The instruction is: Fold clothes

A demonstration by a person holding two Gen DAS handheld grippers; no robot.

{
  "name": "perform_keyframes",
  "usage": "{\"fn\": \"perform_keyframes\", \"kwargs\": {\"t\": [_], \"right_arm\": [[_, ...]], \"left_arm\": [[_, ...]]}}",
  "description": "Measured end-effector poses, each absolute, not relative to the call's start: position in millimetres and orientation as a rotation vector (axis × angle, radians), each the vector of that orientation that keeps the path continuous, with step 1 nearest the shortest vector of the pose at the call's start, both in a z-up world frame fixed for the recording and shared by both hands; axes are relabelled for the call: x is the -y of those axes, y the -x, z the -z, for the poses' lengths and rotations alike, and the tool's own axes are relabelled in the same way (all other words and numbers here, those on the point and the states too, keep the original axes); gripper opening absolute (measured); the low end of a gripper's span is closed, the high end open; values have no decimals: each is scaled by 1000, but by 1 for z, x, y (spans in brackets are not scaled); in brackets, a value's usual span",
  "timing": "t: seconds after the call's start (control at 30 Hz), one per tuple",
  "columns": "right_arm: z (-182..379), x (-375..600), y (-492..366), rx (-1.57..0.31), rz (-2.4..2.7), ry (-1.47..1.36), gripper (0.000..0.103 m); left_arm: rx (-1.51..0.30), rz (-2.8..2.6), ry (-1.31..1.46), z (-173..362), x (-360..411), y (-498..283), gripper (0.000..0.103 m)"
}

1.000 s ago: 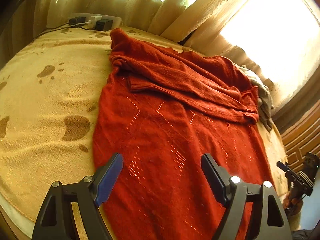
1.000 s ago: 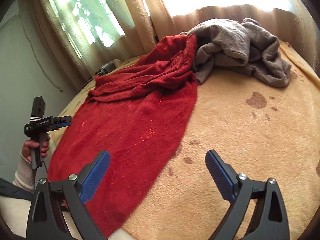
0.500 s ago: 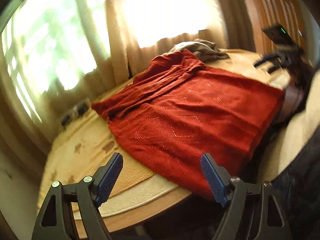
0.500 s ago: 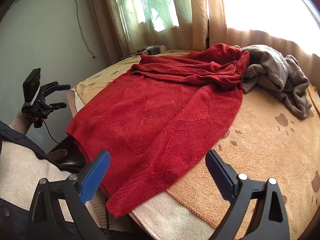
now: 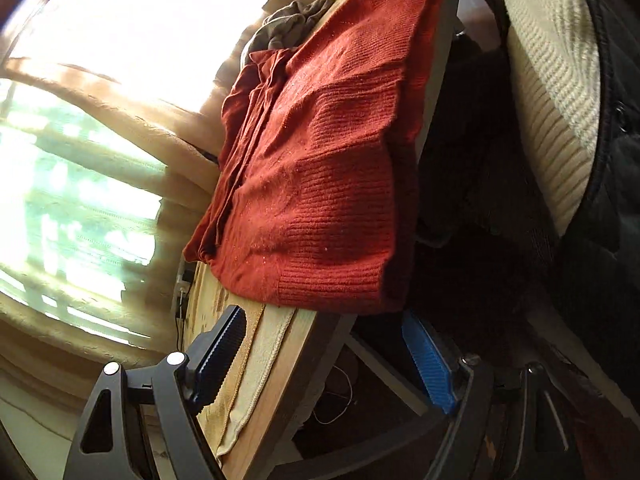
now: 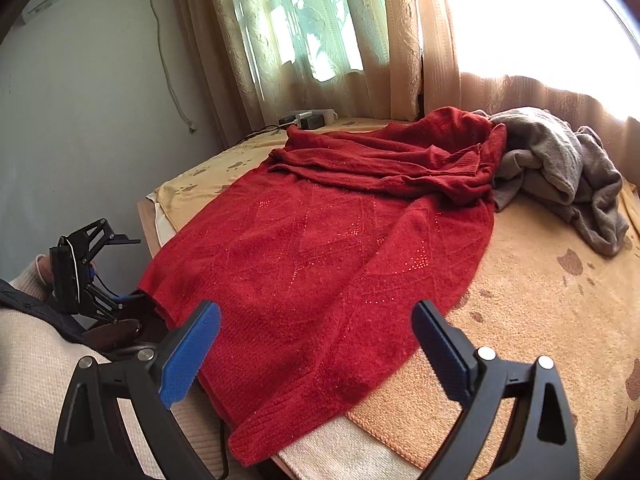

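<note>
A red knit sweater (image 6: 320, 248) lies spread on the table, its hem hanging over the near edge. The sleeves are bunched at the far end. In the left wrist view the picture is rolled sideways, and the sweater's ribbed hem corner (image 5: 332, 284) droops over the wooden table edge (image 5: 280, 392). My left gripper (image 5: 324, 344) is open just short of that corner, with one finger over the table top and the other off the edge. It holds nothing. From the right wrist view the left gripper (image 6: 132, 270) sits at the table's left side. My right gripper (image 6: 316, 316) hangs open above the hem.
A crumpled grey garment (image 6: 560, 168) lies at the far right beside the sweater. A beige paw-print cloth (image 6: 540, 320) covers the table. A power strip (image 6: 308, 118) and cables sit at the back by the curtains (image 6: 248, 40). The person's cream sleeve (image 6: 32, 352) is at the near left.
My left gripper swung off the sweater's middle to the table's left edge, rolled onto its side and sank toward the hem corner. The right gripper drew back slightly, then stopped. Both stayed open.
</note>
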State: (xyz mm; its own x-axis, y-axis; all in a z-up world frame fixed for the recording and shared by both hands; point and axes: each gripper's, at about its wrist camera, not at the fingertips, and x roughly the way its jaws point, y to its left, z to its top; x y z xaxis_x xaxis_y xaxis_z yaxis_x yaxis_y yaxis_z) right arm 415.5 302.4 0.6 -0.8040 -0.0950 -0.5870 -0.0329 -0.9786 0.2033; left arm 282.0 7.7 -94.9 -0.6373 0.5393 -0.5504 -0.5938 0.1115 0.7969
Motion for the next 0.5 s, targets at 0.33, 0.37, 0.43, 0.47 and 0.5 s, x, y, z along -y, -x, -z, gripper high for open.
{"fn": "perform_keyframes", "kwargs": {"t": [0.33,0.37,0.43,0.47,0.5], "right_arm": [[7,-308,-424,398,2944,-951,98],[8,-308,-424,409,2942,-943,98],[10,-308,-425,422,2938,-932,98],[10,-307,-425,424,2937,-930,98],[11,-307,-425,424,2935,-929,98]], "left_arm": [[-1561,-1640,11,108,-20,-292,78],[-1552,-1625,26,107,-22,-293,71],[-1543,-1610,45,105,-24,-293,43],[-1538,-1609,51,103,-25,-293,40],[-1529,-1613,51,102,-26,-292,34]]}}
